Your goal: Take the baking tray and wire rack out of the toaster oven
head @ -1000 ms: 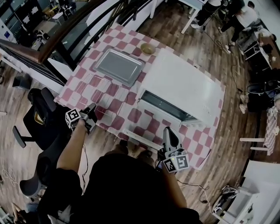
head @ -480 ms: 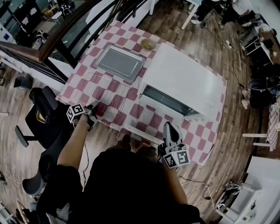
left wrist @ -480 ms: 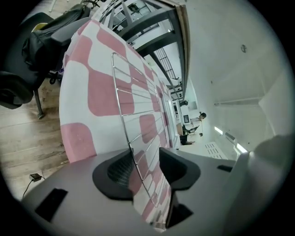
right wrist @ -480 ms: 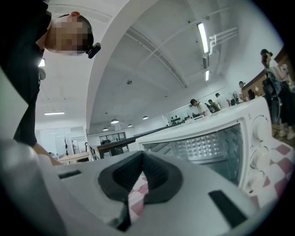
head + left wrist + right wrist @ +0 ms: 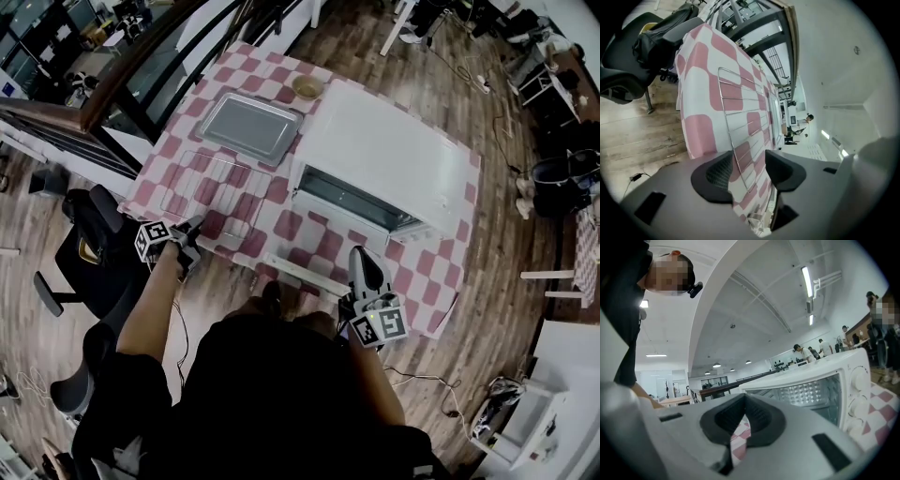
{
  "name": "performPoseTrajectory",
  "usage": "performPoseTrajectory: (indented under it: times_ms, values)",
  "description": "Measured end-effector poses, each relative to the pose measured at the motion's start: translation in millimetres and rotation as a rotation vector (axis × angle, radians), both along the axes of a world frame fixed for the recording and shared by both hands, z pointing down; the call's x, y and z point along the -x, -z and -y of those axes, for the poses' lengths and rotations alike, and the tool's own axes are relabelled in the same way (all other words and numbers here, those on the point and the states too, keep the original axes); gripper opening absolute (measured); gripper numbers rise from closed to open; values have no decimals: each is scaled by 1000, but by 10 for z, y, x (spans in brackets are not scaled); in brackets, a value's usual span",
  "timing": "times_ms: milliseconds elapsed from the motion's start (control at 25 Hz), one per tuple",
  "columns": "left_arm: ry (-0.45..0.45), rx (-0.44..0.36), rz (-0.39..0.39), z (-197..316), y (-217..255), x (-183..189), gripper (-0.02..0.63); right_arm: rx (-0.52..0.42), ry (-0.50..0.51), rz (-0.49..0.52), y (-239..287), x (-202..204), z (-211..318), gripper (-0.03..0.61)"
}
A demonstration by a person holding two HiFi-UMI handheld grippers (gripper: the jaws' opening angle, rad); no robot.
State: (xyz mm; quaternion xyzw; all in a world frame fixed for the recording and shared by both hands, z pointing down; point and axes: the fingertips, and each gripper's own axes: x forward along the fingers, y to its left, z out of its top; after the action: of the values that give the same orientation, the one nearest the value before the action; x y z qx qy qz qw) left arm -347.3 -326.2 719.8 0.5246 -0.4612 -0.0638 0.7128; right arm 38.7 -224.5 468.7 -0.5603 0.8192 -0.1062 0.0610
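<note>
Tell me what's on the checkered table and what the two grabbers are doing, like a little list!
baking tray: out of the oven, flat on the checkered table
wire rack: out too, flat on the cloth, nearer the person than the tray
toaster oven: white, its door open and folded down
small bowl: at the far edge, beside the oven
left gripper: jaws apart, just been opening; the rack's near edge lies between them, not pinched
right gripper: jaws together, nothing held, by the oven door
</note>
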Motion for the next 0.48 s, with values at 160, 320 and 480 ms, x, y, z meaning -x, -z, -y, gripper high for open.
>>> performPoseTrajectory:
  times_ms: [160,320,480]
  values:
    - [48,-301,-146,57,648,-206,150,-60,1,-31,227,-228,-73,3]
    - [9,-679,-322,-129,1639,-705,60,-155,-18,-64,630,-600,-350,3]
    - [-72,-984,-375,-586,2532,-1182,-5,-203,-14,-180,903,-837,-766,3]
